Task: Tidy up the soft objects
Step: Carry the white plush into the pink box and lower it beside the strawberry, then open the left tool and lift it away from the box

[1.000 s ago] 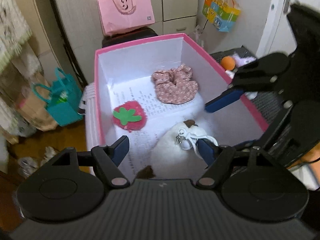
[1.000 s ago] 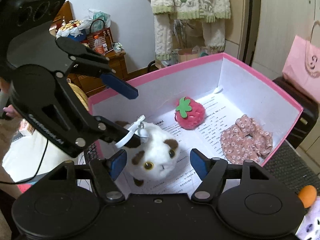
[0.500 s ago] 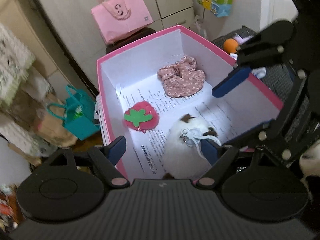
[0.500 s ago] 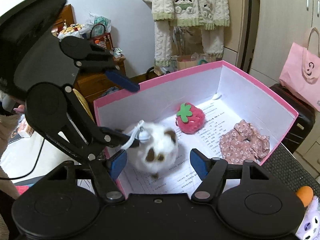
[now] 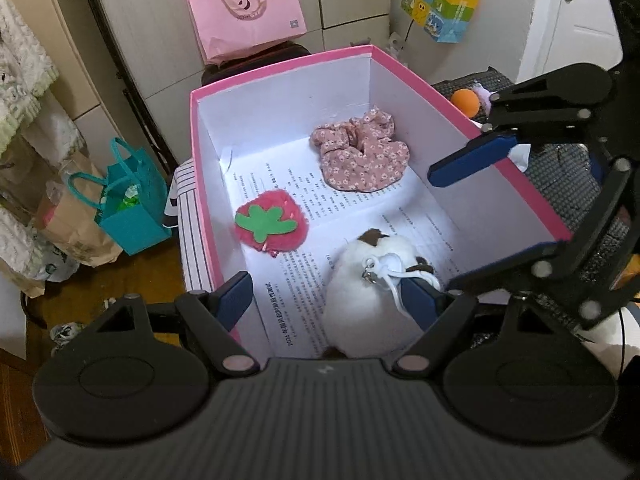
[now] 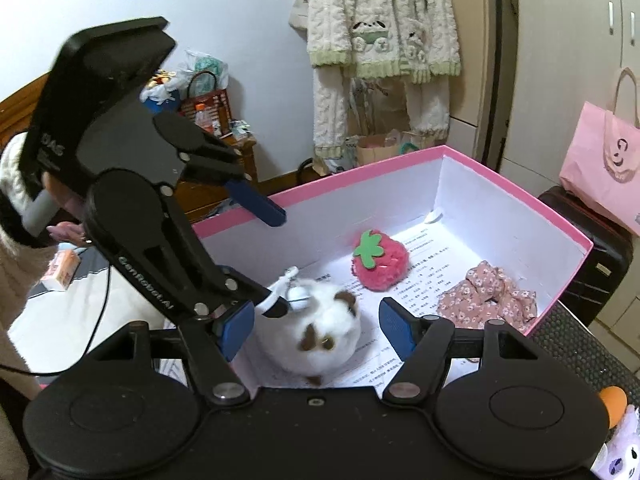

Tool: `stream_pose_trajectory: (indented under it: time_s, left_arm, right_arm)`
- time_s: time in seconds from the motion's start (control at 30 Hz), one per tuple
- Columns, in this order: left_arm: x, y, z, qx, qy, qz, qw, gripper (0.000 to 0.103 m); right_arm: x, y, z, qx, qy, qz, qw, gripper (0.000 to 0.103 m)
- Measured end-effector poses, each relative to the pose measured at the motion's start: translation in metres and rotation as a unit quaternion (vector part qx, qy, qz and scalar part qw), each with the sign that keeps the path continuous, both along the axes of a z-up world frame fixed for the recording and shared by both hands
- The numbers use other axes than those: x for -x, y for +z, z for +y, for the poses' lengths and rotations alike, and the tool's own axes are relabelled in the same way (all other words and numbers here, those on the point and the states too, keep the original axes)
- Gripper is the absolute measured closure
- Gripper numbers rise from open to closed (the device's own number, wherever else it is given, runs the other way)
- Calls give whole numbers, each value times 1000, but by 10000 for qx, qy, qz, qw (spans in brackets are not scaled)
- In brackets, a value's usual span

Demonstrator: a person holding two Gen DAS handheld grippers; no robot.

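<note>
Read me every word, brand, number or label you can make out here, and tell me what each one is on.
"GenRobot.AI": white letters on the black left gripper arm.
"DAS": partial white letters on that gripper's black top block.
"2026": start of a heading on the printed paper sheet lining the pink cardboard box; the other print is too small.
Pink paper shopping bag: logo and small print unreadable.

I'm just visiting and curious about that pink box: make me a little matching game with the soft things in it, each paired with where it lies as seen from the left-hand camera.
Things:
1. strawberry plush
2. floral scrunchie
3. white-and-brown plush animal
4. orange ball

Places:
A. outside the pink box, past its right wall
B. near end of the box, between the open left tongs
C. far end of the box, towards the right wall
D. by the left wall, mid-box

Pairs: 1-D, 2-C, 3-B, 4-A
</note>
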State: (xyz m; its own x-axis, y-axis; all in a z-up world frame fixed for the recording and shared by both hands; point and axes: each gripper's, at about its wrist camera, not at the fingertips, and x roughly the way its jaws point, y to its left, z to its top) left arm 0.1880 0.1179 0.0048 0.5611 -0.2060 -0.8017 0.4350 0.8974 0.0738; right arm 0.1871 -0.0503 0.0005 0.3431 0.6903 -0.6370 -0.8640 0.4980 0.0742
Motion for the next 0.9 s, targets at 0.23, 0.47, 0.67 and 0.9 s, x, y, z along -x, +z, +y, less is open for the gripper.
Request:
stream_pose_trajectory:
  time_s: [0.23, 0.47, 0.67, 0.9]
  left_arm:
    - [5, 2, -2, -74, -12, -87, 9999, 24]
    - [15, 15, -1, -148, 80, -317, 9994, 22]
    - [28, 27, -8, -216, 48, -440, 9988, 22]
    - [54, 46, -22, -278, -87, -687, 9972, 21]
  right_arm:
    - [-3, -15, 13, 467, -254, -168, 9984, 31]
    - [-5, -13, 4, 252, -293, -26, 9992, 32]
    - [7, 4, -10, 63, -212, -49, 9997, 32]
    - [29, 24, -35, -74, -362, -318, 9988, 31]
